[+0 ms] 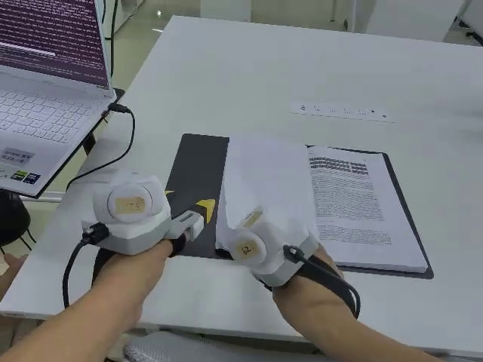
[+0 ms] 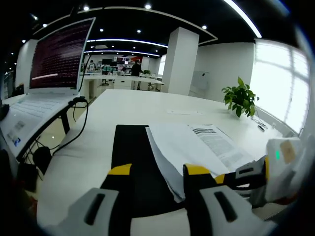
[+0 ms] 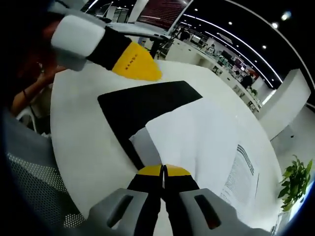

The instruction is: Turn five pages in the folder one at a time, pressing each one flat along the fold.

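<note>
At the upper left of the head view a laptop [image 1: 45, 83] is seen with its screen lit, and a dark cable [image 1: 124, 147] is run from its side down over the white table [image 1: 226, 75]. At the lower left the left gripper [image 2: 158, 171] is held low over the table's near edge. In its own view the yellow-tipped jaws are spread wide with nothing between them, one tip over the folder's black cover and the other by the paper's edge. The folder [image 1: 195, 181] is laid open at the middle of the frame, its black left cover bare. Just right of that cover a blank white page [image 1: 264, 181] is raised off the stack and bowed over the fold. Its near edge is brought down to the right gripper [image 3: 163, 171] at the lower centre. In the right gripper view the jaws are pressed together on that edge (barely a slit is left between the yellow tips), so the page appears to be pinched. At the upper left of that view one yellow tip of the left gripper is seen above the black cover. Further right a printed sheet [image 1: 355, 207] is lying flat on the folder's right half. Beyond it, toward the upper right, a pale socket strip [image 1: 343, 111] is set on the table. A potted plant [image 2: 241, 98] is seen at the right of the left gripper view.
</note>
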The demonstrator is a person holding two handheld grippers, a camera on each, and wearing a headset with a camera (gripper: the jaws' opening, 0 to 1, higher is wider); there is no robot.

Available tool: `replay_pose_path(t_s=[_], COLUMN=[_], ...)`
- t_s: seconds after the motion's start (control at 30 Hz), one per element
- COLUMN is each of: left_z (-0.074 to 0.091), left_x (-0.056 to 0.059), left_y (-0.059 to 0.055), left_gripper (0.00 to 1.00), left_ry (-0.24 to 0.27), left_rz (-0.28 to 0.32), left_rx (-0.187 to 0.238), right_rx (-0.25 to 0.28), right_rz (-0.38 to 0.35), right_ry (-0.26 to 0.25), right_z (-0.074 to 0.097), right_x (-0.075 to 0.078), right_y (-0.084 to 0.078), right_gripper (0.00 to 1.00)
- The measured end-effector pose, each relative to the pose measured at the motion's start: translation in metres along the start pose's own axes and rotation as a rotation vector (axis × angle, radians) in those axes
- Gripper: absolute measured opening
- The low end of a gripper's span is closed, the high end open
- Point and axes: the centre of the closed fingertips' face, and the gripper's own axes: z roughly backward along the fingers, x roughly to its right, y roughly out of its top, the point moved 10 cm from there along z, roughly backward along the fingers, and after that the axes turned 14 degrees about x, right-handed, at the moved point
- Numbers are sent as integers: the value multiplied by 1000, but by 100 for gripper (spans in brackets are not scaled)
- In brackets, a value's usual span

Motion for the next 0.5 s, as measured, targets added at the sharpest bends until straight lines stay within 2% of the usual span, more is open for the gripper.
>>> replay_pose_path(t_s=[0.03, 0.07, 0.27, 0.37, 0.4, 0.5], left_z=[1, 1, 3, 3, 2, -1], left_x=[0, -1, -6, -6, -5, -2], left_y=[0, -1, -2, -3, -4, -7], left_gripper=[39, 39, 38, 38, 38, 38], left_ry=[1, 2, 12, 13, 12, 3], left_rz=[0, 1, 6, 10, 13, 19], left_rx=[-1, -3, -11, -13, -16, -31], right_rx=[1, -9, -21, -15, -3, -3], right_rz=[13, 67, 159, 174, 204, 205], right_ry=[0, 10, 43, 62, 60, 69], right_z=[-1, -2, -6, -5, -4, -2], right_x=[-1, -3, -12, -16, -15, -15], right_y=[-1, -1, -8, -11, -11, -11], right_gripper=[0, 0, 0, 0, 0, 0])
